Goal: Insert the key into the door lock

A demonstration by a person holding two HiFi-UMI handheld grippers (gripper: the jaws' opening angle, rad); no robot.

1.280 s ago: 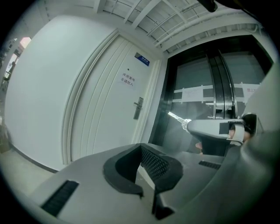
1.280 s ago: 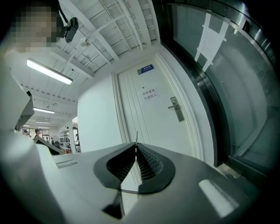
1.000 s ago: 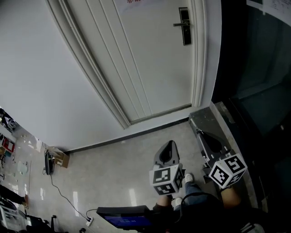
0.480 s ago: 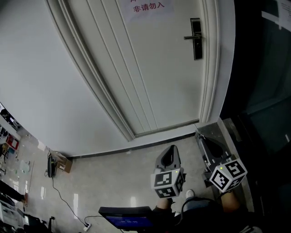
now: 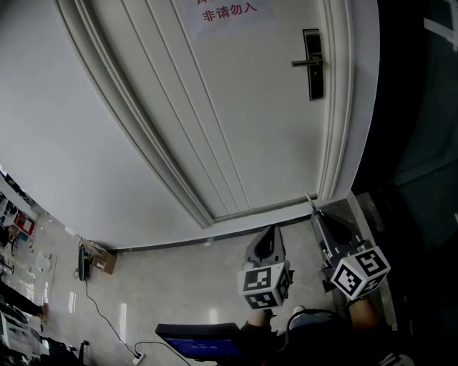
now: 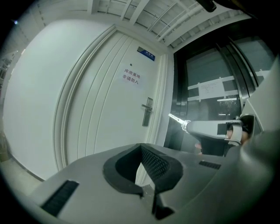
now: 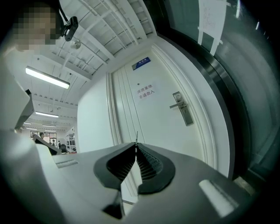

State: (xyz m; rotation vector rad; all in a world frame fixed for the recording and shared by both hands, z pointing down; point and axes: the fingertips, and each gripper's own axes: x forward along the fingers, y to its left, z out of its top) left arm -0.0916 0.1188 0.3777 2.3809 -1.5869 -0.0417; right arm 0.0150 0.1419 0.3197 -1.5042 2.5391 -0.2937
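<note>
The right gripper (image 7: 136, 145) has its jaws closed flat on the key (image 7: 136, 137), of which only a thin blade tip projects past the pads, pointing up and forward toward the door (image 7: 162, 118). The left gripper (image 6: 141, 146) has its jaws together with nothing between them; it is held low beside the right gripper and takes no part in the grip. Over the last second both grippers have kept nearly the same place in the head view, while the door lock (image 5: 313, 68) has dropped lower in that view and shifted right, and the red-lettered notice (image 5: 227, 11) on the door has come into sight at the top edge. The strip of floor (image 5: 179, 279) between the grippers and the door threshold has narrowed. Judgement: the person has stepped closer and raised the line of sight toward the lock, so the task is in the approach step, not insertion. The key remains well apart from the lock and well below the lever handle (image 5: 303, 63). The keyhole is too small to make out, so blade orientation against it cannot be confirmed; the right gripper must be lifted and the blade levelled before contact
</note>
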